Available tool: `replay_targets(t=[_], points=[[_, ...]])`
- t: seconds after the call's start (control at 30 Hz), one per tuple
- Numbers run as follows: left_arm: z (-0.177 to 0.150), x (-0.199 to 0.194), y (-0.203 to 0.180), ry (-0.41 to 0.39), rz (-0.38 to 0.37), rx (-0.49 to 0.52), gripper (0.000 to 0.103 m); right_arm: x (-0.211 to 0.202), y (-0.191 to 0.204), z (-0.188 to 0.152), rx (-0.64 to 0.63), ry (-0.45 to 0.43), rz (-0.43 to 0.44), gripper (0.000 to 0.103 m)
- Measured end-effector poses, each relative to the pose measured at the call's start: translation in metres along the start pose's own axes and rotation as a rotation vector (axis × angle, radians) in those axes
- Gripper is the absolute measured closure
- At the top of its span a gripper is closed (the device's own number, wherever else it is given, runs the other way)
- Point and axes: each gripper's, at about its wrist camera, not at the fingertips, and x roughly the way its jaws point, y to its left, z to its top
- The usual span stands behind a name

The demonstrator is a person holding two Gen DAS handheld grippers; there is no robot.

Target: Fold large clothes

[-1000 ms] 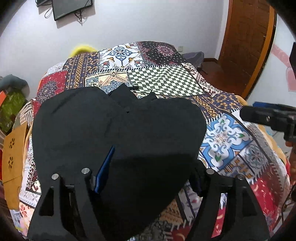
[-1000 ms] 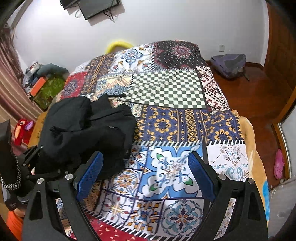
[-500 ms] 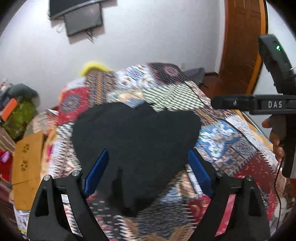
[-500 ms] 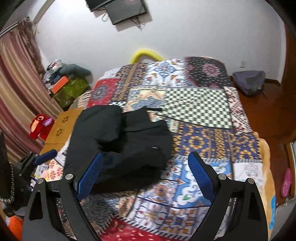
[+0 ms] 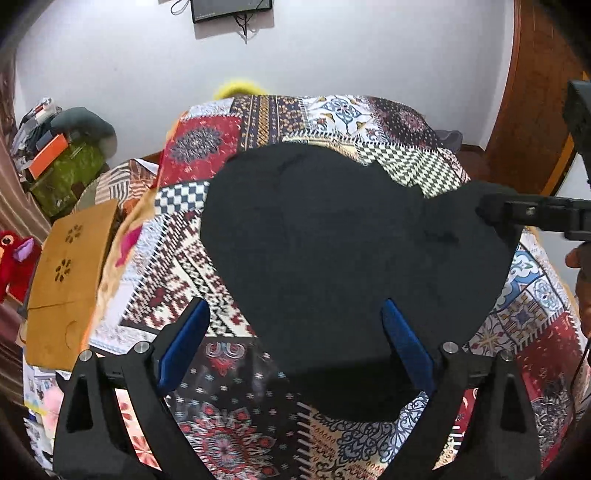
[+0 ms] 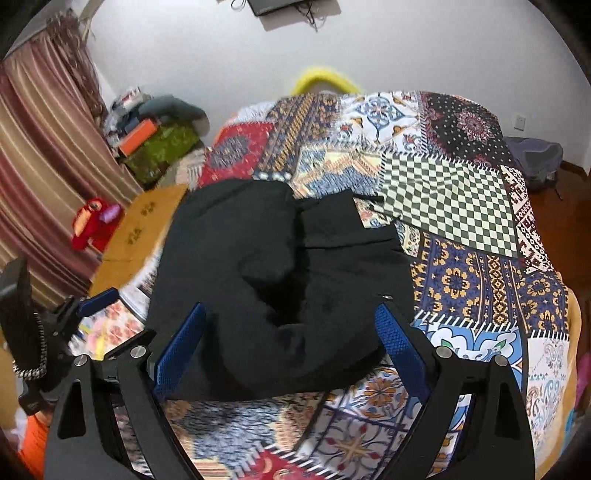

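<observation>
A large black garment [image 5: 343, 251] lies folded in a thick bundle on the patchwork bedspread [image 5: 199, 258]. It also shows in the right wrist view [image 6: 280, 280]. My left gripper [image 5: 295, 347] is open and empty, held above the garment's near edge. My right gripper [image 6: 291, 343] is open and empty, held above the near side of the bundle. The right gripper's body shows at the right edge of the left wrist view [image 5: 535, 212]. The left gripper shows at the left of the right wrist view [image 6: 85, 306].
A wooden board [image 5: 70, 273] and a red plush toy [image 5: 14, 258] sit left of the bed. Boxes and bags [image 6: 155, 144] are piled by the curtain [image 6: 44, 155]. A backpack [image 6: 535, 158] lies on the wooden floor at right. A screen [image 5: 231, 9] hangs on the wall.
The left gripper let go of the black garment, opened and pulled back. The right gripper swung left over the bundle. Both views rose and drew away from the bed.
</observation>
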Motion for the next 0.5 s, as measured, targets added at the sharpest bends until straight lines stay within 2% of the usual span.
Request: replay_targets(t=[0.23, 0.4, 0.5], points=[[-0.016, 0.024, -0.002, 0.041, -0.078, -0.091, 0.007, 0.039, -0.048, -0.036, 0.077, 0.133, 0.003, 0.011], [-0.033, 0.035, -0.023, 0.049, -0.080, -0.063, 0.004, 0.051, -0.049, -0.052, 0.062, 0.188, -0.036, 0.011], [-0.030, 0.033, -0.022, 0.051, -0.076, -0.080, 0.004, 0.041, -0.044, -0.048, 0.039, 0.173, -0.055, 0.011]])
